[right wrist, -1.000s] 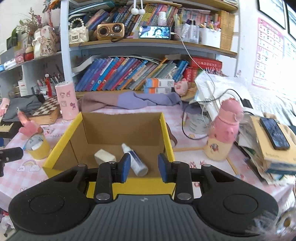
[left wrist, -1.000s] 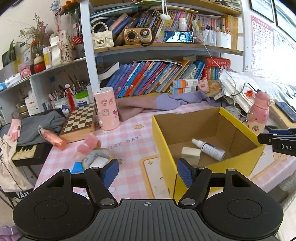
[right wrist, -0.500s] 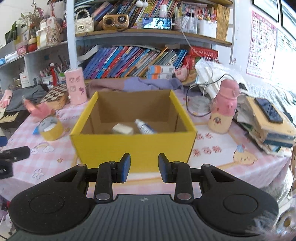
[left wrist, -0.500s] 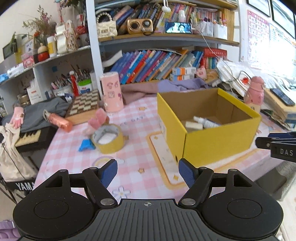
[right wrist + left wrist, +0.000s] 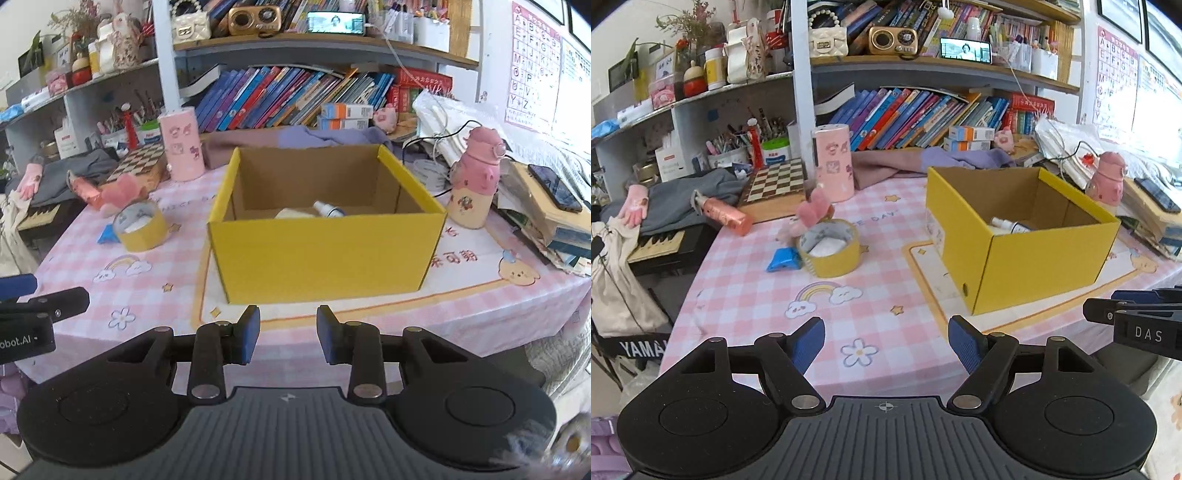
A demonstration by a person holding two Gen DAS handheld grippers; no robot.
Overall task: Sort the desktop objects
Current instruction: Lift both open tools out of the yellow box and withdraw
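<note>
- My left gripper (image 5: pixel 886 345) stood short of the yellow box (image 5: pixel 325 254), its fingers spread wide with nothing between them; I judged that suited a bulky pick.
- My right gripper (image 5: pixel 288 332) faced the box's front wall, its fingers parted by a narrow gap, also holding nothing.
- Inside the box lay 2 items, a spray bottle (image 5: pixel 328 209) and a pale block (image 5: pixel 291 213), presumably already sorted.
- Left of the box, on the checked cloth, a tape roll (image 5: pixel 829 248) sat with a blue clip (image 5: pixel 783 259) touching it; both looked unsorted.
- A pink tube (image 5: pixel 724 217) lay farther left of the box, near the chessboard (image 5: pixel 775 182).
</note>
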